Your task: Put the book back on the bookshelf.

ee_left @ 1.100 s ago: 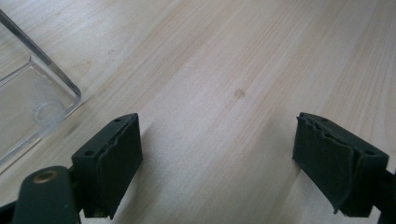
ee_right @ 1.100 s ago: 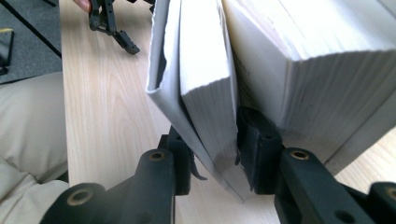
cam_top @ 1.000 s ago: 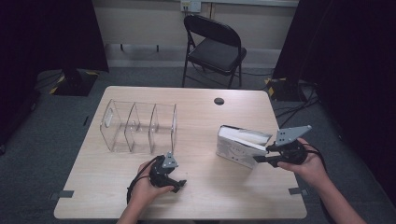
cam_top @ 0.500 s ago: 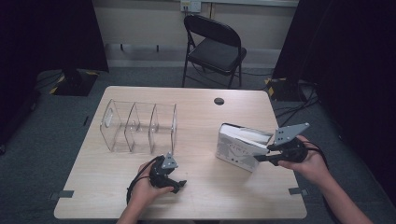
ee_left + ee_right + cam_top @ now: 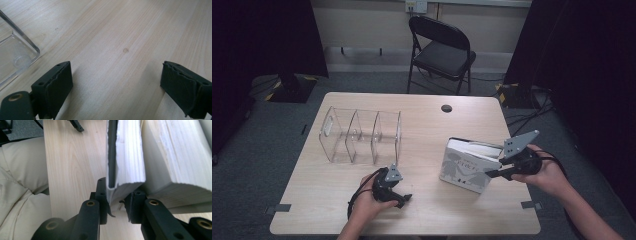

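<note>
High view: right gripper (image 5: 493,173) lies level, jaws clamping book (image 5: 466,166); left gripper (image 5: 404,199) jaws apart.

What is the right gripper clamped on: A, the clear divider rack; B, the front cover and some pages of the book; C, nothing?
B: the right gripper pinches the cover and a sheaf of pages of the book; the clear rack stands apart.
</note>
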The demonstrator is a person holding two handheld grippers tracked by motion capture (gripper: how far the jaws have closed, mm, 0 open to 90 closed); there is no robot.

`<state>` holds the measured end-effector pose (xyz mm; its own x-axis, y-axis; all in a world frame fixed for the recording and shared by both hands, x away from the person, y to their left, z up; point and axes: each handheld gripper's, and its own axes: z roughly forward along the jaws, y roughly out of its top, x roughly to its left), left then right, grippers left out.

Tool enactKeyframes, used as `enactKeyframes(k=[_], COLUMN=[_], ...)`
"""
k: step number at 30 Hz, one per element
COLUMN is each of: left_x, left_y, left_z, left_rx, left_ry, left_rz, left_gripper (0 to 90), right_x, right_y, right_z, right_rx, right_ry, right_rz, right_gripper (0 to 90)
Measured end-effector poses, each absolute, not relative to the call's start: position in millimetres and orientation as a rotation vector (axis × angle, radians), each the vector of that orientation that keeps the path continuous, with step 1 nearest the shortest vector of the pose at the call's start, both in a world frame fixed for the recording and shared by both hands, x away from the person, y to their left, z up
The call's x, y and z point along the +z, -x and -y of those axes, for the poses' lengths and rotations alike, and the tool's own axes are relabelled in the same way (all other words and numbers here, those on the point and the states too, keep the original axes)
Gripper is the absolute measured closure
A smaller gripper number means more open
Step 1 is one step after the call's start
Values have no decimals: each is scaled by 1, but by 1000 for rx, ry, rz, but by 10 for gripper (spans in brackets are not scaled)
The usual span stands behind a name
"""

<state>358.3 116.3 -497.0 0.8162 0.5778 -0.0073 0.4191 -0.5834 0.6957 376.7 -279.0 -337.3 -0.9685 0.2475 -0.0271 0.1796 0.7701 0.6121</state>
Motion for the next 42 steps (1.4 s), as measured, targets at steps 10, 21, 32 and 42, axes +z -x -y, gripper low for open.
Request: enactKeyframes(k=[10,21,32,42], left_x=[-497,-499,-502,-502], left_y=[-358,-358,-358,-360], left_z=[-116,-113,-114,-111], left_rx=[284,278,282,278], left_ry=[-2276,-2279,-2267,-2256], left_rz=[-729,-717,-696,-708], left_gripper=[99,40,0,0], right_x=[-332,-332,-332,-331], right_y=[-381,-377,-378,-379], right_z=[273,269,265,265], right_rx=[875,892,891,876], right_ry=[-325,-268,-246,-266], right_rz=[-2895,-2924,-2944,-2938], right_gripper=[752,749,750,750])
